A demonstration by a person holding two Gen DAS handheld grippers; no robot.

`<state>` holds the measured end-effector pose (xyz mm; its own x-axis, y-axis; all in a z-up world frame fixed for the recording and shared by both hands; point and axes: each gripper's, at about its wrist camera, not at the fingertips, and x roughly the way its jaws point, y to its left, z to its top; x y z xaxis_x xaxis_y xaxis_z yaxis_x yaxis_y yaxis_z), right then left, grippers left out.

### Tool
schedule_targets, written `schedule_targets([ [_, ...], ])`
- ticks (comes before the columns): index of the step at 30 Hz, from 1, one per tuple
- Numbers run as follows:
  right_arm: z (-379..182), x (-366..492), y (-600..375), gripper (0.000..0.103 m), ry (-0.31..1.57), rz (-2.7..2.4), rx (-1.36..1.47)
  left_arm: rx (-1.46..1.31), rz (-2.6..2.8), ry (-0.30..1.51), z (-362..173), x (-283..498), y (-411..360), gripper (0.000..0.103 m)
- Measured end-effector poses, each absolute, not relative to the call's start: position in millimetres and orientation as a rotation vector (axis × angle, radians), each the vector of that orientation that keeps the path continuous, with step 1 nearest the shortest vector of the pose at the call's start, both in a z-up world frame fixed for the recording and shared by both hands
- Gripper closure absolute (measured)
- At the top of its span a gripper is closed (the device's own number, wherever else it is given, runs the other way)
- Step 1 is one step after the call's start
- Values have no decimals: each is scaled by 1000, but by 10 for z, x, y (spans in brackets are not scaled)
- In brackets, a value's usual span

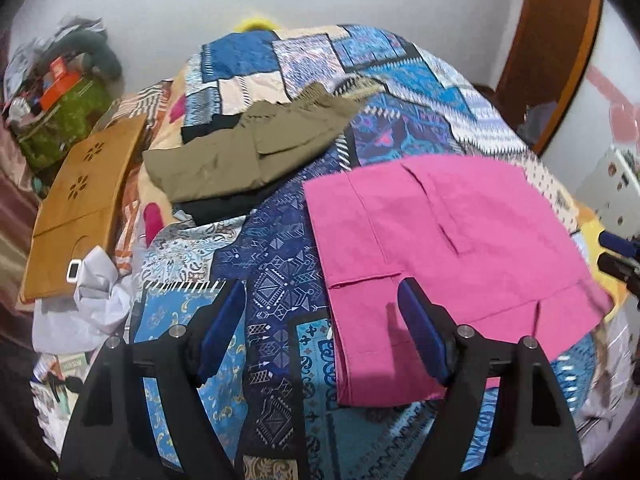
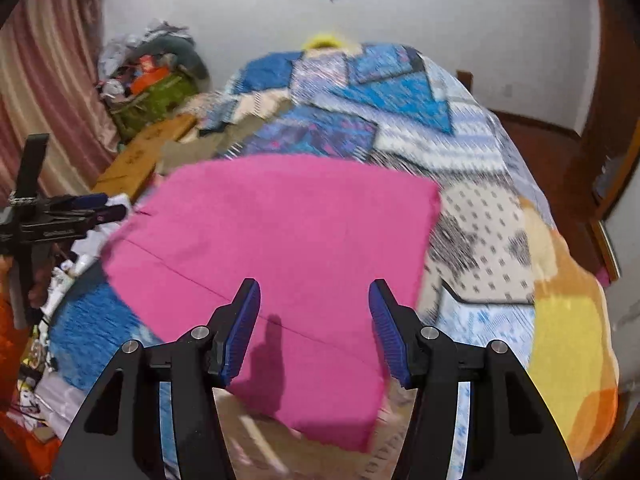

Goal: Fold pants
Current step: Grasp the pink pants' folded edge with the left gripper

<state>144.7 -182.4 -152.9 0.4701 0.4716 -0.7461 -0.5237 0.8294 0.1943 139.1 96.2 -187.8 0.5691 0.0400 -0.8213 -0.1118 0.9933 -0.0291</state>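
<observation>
Pink pants (image 1: 448,248) lie folded flat on the patterned bedspread, to the right in the left wrist view and at the centre in the right wrist view (image 2: 280,256). My left gripper (image 1: 322,292) is open and empty, above the bedspread at the pants' left edge; its right finger (image 1: 420,328) hangs over the pink cloth. My right gripper (image 2: 314,292) is open and empty, just above the near part of the pants. The right gripper's tips (image 1: 618,252) show at the right edge of the left wrist view. The left gripper (image 2: 104,206) shows at the left in the right wrist view.
A folded pile with olive pants (image 1: 248,148) on top lies further back on the bed. A brown board (image 1: 80,204) with a small white device (image 1: 74,270) lies at the bed's left edge, beside crumpled white cloth (image 1: 96,296). Clutter and a green bag (image 1: 64,116) stand at the back left.
</observation>
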Motion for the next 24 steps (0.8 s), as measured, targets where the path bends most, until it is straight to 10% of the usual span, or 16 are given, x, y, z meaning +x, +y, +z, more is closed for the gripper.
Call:
schedule_targets([
  [24,-1856,1272,-1168,37,886,724,-135,-470,-93,1104,-2285,1013,895,24],
])
